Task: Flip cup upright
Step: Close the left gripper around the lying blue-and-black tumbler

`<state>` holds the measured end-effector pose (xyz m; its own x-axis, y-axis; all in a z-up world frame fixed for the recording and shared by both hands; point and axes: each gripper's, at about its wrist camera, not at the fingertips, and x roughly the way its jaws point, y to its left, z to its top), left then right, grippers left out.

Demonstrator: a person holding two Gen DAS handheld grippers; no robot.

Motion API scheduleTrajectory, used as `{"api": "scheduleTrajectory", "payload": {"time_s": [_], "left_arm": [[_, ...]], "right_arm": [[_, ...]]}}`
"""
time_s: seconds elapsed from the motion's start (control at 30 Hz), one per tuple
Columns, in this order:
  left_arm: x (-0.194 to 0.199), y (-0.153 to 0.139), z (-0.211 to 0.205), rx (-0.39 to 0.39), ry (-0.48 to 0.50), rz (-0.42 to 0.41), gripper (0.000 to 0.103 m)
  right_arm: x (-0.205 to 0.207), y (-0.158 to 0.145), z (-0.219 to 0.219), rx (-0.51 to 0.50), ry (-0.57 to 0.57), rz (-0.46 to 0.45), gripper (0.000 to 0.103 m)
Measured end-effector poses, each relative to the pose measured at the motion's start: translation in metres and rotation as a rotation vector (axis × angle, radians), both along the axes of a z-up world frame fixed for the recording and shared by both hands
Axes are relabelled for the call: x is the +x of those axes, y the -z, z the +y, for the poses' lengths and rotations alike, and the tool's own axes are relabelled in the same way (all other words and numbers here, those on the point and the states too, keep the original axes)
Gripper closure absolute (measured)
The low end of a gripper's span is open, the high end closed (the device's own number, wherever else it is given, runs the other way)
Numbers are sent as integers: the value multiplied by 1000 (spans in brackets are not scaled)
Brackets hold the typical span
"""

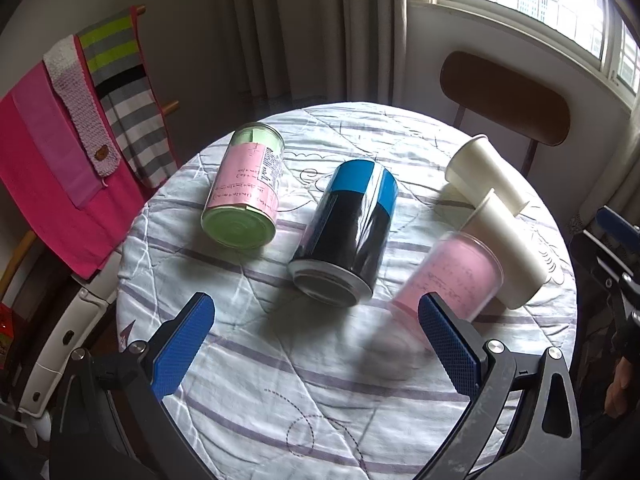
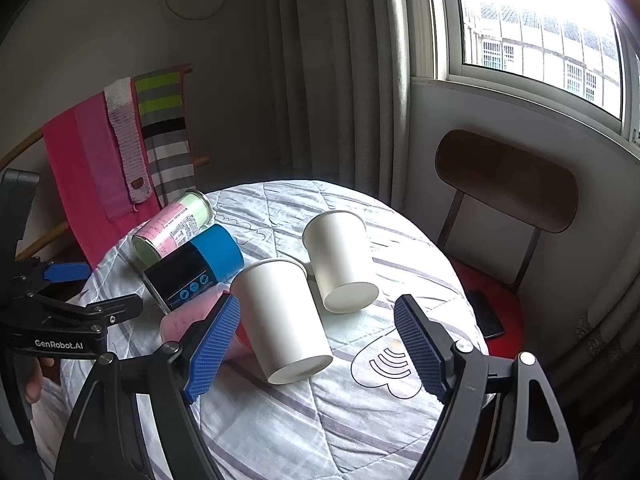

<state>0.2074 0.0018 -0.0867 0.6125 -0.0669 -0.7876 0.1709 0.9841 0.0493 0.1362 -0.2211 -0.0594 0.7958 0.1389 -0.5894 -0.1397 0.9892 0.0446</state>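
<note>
Five containers lie on their sides on the round quilted table (image 1: 320, 392): a green and pink can (image 1: 244, 192), a black and blue can (image 1: 344, 236), a clear cup with pink lining (image 1: 452, 276), blurred, and two white paper cups (image 1: 508, 256) (image 1: 480, 168). My left gripper (image 1: 316, 344) is open and empty, above the table's near side, its right finger close to the pink cup. My right gripper (image 2: 316, 344) is open and empty, with the nearer white cup (image 2: 284, 316) between and beyond its fingers. The other white cup (image 2: 344, 260), the pink cup (image 2: 192, 320) and both cans (image 2: 196, 268) (image 2: 172, 228) also show there.
A wooden chair (image 2: 508, 180) with a red seat and a dark phone (image 2: 486, 314) stands behind the table at right. A rack with pink and striped cloths (image 1: 60, 160) stands at left. Curtains and a window are behind. The left gripper's body (image 2: 60, 320) shows in the right wrist view.
</note>
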Motion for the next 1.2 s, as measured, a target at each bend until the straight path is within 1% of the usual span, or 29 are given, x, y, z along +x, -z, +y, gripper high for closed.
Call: {"api": "scheduleTrajectory", "payload": {"time_s": [0.03,0.1,0.23,0.33,0.4,0.43,0.5,0.57,0.6,0.67,0.73,0.8,0.87,0.93,1.0,1.07,1.2], "left_arm": [[4,0,3,-24,5,14,0],[10,-2,8,-45,6,18,0],[22,0,14,-45,-11,47,0],[27,3,4,-79,55,71,0],[32,9,-8,-69,115,91,0],[35,14,-14,-52,128,104,0],[41,21,-21,-31,127,119,0],[46,20,-19,-62,112,119,0],[48,20,-18,-64,105,121,0],[50,19,-19,-42,102,116,1],[53,22,-20,-14,102,126,4],[57,25,-22,-15,104,144,8],[60,29,-23,-13,99,157,8],[63,33,-24,-5,102,162,11],[66,36,-24,-2,100,177,21],[67,38,-24,12,88,179,27],[68,41,-24,18,93,183,29]], "right_arm": [[1,0,1,0,-4,0,22],[2,0,3,-3,-9,-3,22],[5,0,4,1,-17,-3,22],[8,1,5,4,-22,5,22],[9,2,5,2,-26,9,22],[10,2,4,1,-25,9,22],[11,3,4,4,-26,11,22],[12,4,5,3,-29,12,22],[13,5,5,2,-31,11,22],[15,7,5,0,-34,15,22],[19,10,5,7,-30,25,22],[25,12,3,32,-21,41,22],[31,14,1,51,-11,64,22],[36,15,-1,59,-14,80,22],[38,16,-2,60,-18,87,22],[41,16,-4,59,-14,87,22],[43,19,-5,63,-16,96,22]]}}
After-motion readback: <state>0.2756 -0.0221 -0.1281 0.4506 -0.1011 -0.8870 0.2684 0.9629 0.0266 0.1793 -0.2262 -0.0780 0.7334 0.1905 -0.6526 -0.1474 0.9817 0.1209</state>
